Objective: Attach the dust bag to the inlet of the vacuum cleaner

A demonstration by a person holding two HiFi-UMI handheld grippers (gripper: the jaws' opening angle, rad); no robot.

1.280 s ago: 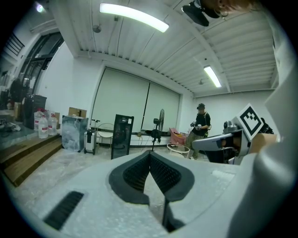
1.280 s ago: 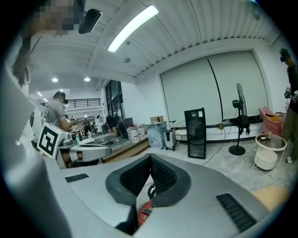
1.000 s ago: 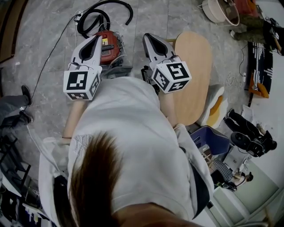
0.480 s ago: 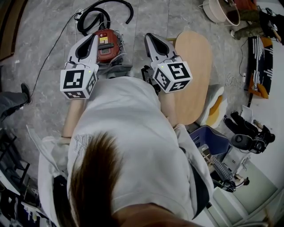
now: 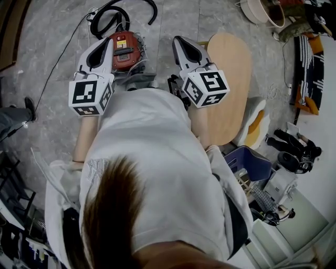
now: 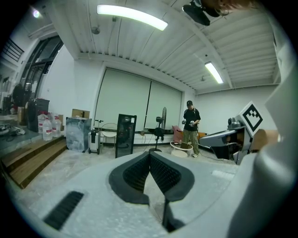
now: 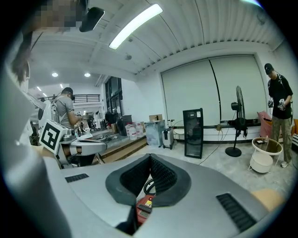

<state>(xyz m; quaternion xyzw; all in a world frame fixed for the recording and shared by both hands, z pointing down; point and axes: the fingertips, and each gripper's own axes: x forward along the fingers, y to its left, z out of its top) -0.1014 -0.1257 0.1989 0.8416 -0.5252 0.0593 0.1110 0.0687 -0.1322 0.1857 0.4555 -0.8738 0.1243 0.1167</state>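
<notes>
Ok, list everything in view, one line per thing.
vacuum cleaner: one, red, on the floor between the grippers
hose: one, black, coiled beyond the vacuum cleaner
board: one, light wood, oval, right of the right gripper
tub: one, beige, top right
bin: one, blue, lower right
standing fan: one, black, near the far wall
cabinet: one, black, near the far wall
person in black: one, standing far right
person in grey: one, far left
left gripper: grey, shut, empty
right gripper: grey, shut, empty
</notes>
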